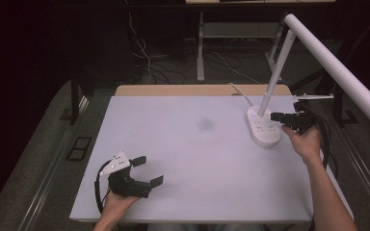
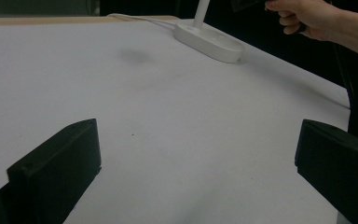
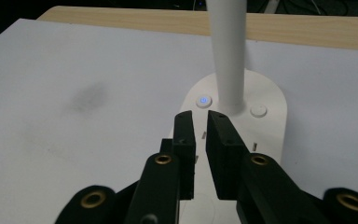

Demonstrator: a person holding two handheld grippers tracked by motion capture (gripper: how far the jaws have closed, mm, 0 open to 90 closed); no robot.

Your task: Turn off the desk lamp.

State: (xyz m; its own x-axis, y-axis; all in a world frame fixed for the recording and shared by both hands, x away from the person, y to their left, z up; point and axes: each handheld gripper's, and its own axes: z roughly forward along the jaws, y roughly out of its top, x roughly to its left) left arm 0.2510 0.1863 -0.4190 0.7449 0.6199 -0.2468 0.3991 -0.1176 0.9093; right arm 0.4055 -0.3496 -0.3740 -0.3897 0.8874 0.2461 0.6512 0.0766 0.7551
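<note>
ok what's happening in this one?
A person holds a gripper in each hand at a white table. The right gripper hovers over the oval base of a white desk lamp, jaws nearly closed with a thin gap between them, gripping nothing, just short of the lit blue button. The left gripper rests idle near the front edge, jaws wide open.

White lamp (image 1: 289,67), blue-lit button (image 3: 204,100), white table (image 1: 183,144), dark smudge (image 1: 205,124)

white desk lamp (image 1: 265,126) right rear | dark smudge (image 1: 205,124) mid-table | white table (image 1: 183,159)
</note>
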